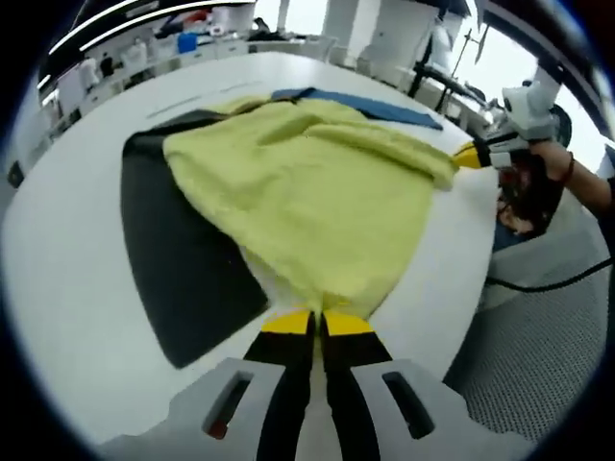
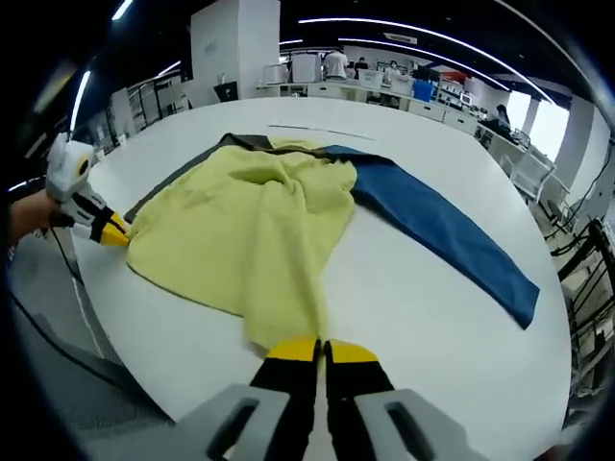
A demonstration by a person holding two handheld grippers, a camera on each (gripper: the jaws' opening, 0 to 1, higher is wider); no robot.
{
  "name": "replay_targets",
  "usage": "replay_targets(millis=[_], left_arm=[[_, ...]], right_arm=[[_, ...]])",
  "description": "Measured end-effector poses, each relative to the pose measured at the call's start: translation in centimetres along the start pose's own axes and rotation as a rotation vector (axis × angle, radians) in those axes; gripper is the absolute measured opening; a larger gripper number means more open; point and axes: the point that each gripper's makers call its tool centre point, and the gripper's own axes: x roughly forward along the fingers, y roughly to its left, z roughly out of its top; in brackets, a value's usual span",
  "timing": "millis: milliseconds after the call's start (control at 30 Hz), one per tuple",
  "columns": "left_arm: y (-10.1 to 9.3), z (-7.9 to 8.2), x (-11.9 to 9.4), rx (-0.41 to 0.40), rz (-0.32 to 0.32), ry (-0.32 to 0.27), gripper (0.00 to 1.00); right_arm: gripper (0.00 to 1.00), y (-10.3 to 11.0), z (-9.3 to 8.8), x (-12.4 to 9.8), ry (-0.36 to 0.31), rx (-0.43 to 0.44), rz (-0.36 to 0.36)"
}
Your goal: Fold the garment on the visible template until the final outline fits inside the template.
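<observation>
A yellow garment (image 1: 307,182) lies rumpled on the white table, partly over a black template sheet (image 1: 183,259). At the bottom of the left gripper view, my left gripper (image 1: 317,325) is shut on the garment's near edge. My right gripper (image 1: 468,156) comes in from the right, its yellow tips closed on another corner of the cloth. In the right gripper view the yellow garment (image 2: 259,230) spreads ahead, and my right gripper (image 2: 323,351) pinches its near hem. My left gripper (image 2: 117,233) holds the left corner there. Most of the black template (image 2: 235,141) is hidden under the garment.
A long blue strip (image 2: 442,230) runs from under the garment toward the right; the blue strip (image 1: 384,108) also lies beyond the cloth. The round table's edge (image 1: 461,317) is close by. A person's hand (image 1: 562,168) holds the right gripper, and a cable (image 1: 538,283) hangs below.
</observation>
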Motion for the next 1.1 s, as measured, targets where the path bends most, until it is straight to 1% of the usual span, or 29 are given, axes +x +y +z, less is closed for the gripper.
replay_targets(millis=[33,133,200,267,300,367,400,567,733,800,867,1100], left_arm=[[0.3,-0.4,-0.1,-0.013,0.008,0.016,0.00],[0.9,-1.0,-0.6,-0.022,0.016,0.011,0.00],[1.0,-1.3,-0.9,-0.023,0.025,0.019,0.00],[1.8,-1.9,-1.4,-0.025,0.045,0.034,0.00],[1.8,-1.9,-1.6,-0.027,0.047,0.035,0.00],[1.9,-2.1,-1.8,-0.040,0.051,0.034,0.00],[2.4,-2.6,-2.2,-0.046,0.052,0.035,0.00],[2.3,-2.8,-2.4,-0.055,0.048,0.029,0.00],[2.4,-2.9,-2.5,-0.046,0.052,0.032,0.00],[2.5,-2.8,-2.5,-0.075,0.059,0.030,0.00],[2.6,-2.9,-2.5,-0.075,0.058,0.029,0.00],[2.6,-2.9,-2.5,-0.096,0.071,0.011,0.00]], right_arm=[[0.00,-0.1,-0.3,-0.1,0.006,0.001,-0.003],[0.00,-0.3,-0.7,-0.2,0.021,-0.004,-0.009],[0.00,-0.5,-1.2,-0.2,0.031,-0.004,-0.010],[0.00,-0.6,-1.7,-0.3,0.041,-0.003,-0.010],[0.00,-0.6,-1.9,-0.4,0.046,-0.006,-0.010],[0.00,-0.5,-2.4,-0.4,0.057,-0.009,-0.003],[0.00,-0.3,-2.7,-0.4,0.064,-0.009,0.006],[0.00,0.4,-3.5,-0.4,0.077,-0.016,0.018],[0.00,0.6,-3.4,-0.6,0.082,-0.013,0.022],[0.00,0.5,-3.5,-0.6,0.081,-0.013,0.022],[0.00,0.4,-3.6,-0.5,0.080,-0.010,0.020],[0.00,0.3,-3.7,-0.3,0.076,0.028,0.019]])
